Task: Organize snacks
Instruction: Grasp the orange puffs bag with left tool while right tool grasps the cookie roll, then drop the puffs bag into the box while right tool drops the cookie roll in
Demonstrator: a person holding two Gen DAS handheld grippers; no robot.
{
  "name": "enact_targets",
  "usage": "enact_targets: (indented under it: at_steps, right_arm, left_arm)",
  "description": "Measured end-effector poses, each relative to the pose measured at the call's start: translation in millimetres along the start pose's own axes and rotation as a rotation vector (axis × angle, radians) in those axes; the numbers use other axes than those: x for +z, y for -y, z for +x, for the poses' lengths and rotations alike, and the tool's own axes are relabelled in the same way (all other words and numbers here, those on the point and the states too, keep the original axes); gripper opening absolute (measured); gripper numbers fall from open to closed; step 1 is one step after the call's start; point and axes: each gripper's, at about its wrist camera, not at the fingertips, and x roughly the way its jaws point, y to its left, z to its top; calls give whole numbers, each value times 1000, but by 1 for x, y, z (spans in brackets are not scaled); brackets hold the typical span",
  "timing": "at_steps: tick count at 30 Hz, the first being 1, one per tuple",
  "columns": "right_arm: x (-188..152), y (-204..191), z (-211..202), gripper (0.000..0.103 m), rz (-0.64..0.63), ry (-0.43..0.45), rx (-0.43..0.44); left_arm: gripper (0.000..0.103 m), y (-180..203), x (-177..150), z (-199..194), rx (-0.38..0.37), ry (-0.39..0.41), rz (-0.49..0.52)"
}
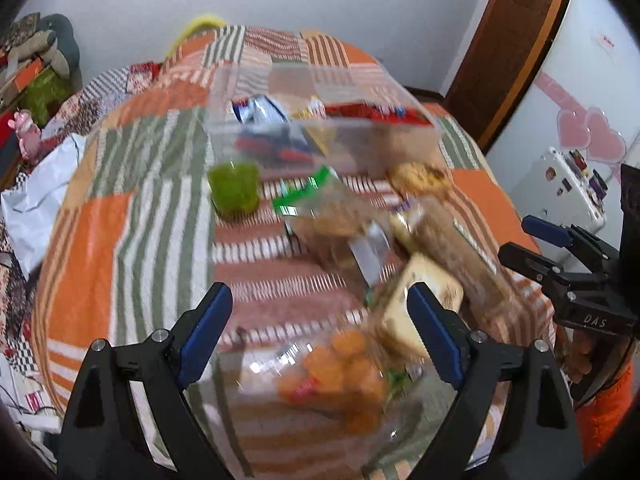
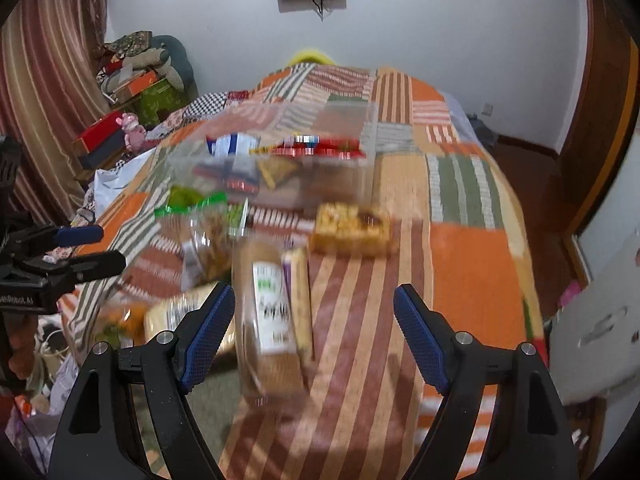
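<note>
A clear plastic bin (image 1: 384, 140) (image 2: 332, 136) holding several snack packets stands on the striped bedspread (image 1: 132, 220). In front of it lie loose snacks: a green-topped bag (image 1: 320, 208) (image 2: 204, 232), a cookie pack (image 1: 420, 176) (image 2: 352, 228), a brown loaf bag (image 1: 460, 248) (image 2: 268, 312), a pale pack (image 1: 404, 312) and a clear bag of orange snacks (image 1: 340, 368). My left gripper (image 1: 320, 336) is open and empty above the orange snacks. My right gripper (image 2: 314, 336) is open and empty, the loaf bag between its fingers' line. The view is motion-blurred.
A green cup-like item (image 1: 234, 190) stands left of the bin. A white bag (image 1: 36, 192) lies at the bed's left edge. Boxes and clutter (image 2: 132, 84) are stacked by the curtain. A white fridge (image 1: 580, 120) and a brown door (image 1: 516, 40) stand to the right.
</note>
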Motion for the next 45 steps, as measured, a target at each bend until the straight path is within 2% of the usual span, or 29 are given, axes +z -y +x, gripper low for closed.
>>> enact_targets:
  at_steps: [8, 12, 20, 24, 26, 30, 32, 34, 37, 38, 39, 45]
  right_arm:
    - [-15, -4, 5, 79, 26, -36, 10]
    - [-18, -9, 9, 79, 16, -43, 6]
    - [-18, -15, 21, 78, -1, -51, -4]
    - [-17, -15, 25, 68, 3, -59, 20]
    - [-15, -16, 27, 67, 4, -57, 25]
    - [-12, -14, 30, 58, 21, -63, 57]
    - [-12, -13, 35, 50, 23, -80, 61]
    - [-14, -14, 40, 42, 22, -99, 66]
    - [-16, -15, 37, 35, 18, -84, 65]
    - [-15, -15, 35, 35, 13, -77, 57]
    - [-16, -15, 32, 34, 12, -68, 53]
    - [-14, -10, 23, 34, 15, -52, 47]
  left_arm:
    - [91, 8, -29, 12, 23, -46, 53]
    - [97, -10, -37, 11, 40, -44, 15]
    - [97, -45, -43, 10, 64, -65, -59]
    - [97, -47, -44, 8, 29, -75, -87]
    - [97, -44, -46, 9, 20, -85, -76]
    - [97, -36, -53, 22, 46, -110, -43]
    - [97, -34, -55, 26, 82, -98, -34]
    - [94, -34, -56, 26, 94, -80, -31]
    - [73, -36, -54, 23, 108, -46, -28]
    - [63, -36, -53, 21, 111, -38, -22]
    - [60, -37, -51, 21, 114, -36, -19]
    - [58, -43, -38, 16, 89, -8, -28]
